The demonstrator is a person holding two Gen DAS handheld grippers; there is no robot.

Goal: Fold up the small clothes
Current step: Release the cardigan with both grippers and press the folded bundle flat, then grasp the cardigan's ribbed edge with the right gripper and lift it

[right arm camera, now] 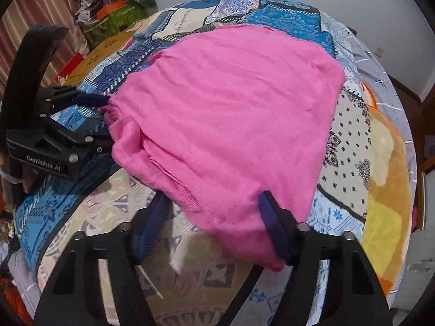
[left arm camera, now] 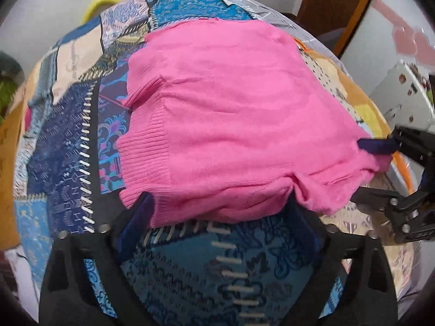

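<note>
A bright pink knitted garment (left arm camera: 231,114) lay spread on a bed covered with a blue, cream and orange patchwork-print quilt (left arm camera: 65,141). It was folded into a broad, roughly rectangular slab near the middle of the quilt. In the left wrist view its ribbed hem band (left arm camera: 146,146) faced the left side of the quilt, so the garment's long axis ran across the bed from that ribbed end toward the right, where the other claw met it. A ribbed cuff or sleeve edge (left arm camera: 144,87) was tucked in just above the hem band.

The left claw (left arm camera: 220,206) stood wide apart at the garment's near edge, pointing steeply down. Its two blue-padded fingers (left arm camera: 145,203) straddled a bulge of pink fabric, but whether the pads pressed on it could not be told; the gap looked too wide for a pinch.

The right claw (right arm camera: 214,225) sat at the near corner of the garment in its own view, with pink cloth lying between its blue pads (right arm camera: 272,222). The right-hand pad touched the fabric, while the left-hand one stood just beside it, so a firm grip could not be confirmed.

A yellow rounded object (left arm camera: 100,2) showed beyond the bed's far edge.
</note>
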